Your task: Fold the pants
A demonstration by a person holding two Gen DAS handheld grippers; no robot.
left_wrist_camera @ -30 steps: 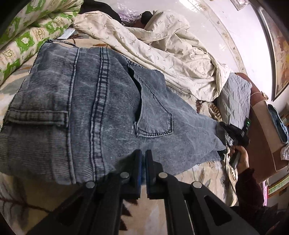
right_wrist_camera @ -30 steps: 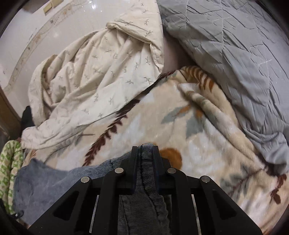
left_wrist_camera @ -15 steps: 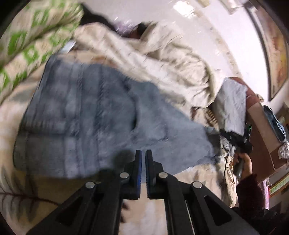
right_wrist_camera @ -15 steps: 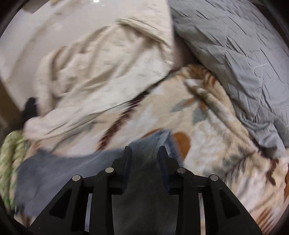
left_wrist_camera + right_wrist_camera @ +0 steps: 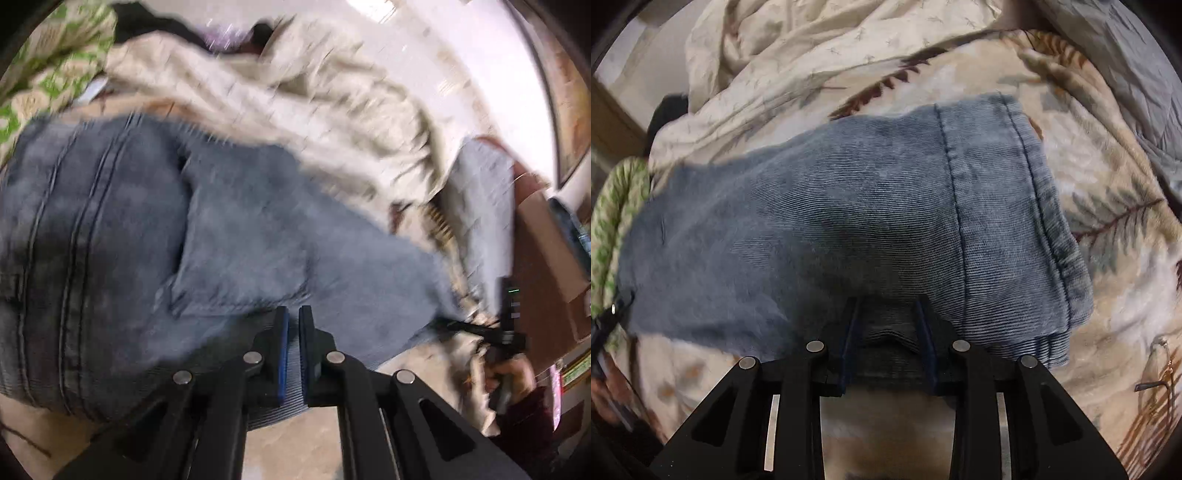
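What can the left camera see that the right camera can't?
Only the left wrist view shows the back pocket of the pants, the person's hand holding the other tool, and the brown box at the side. Only the right wrist view shows the stitched hem of the pant leg and the right tool, open around the pants' edge. Both show the gray-blue pants, the leaf-print blanket under them, and the cream sheet bunched behind.

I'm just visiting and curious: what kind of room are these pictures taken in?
Most likely a bedroom, with the work done on a bed. The jeans lie on a leaf-patterned blanket, beside a rumpled cream sheet and a grey quilt.
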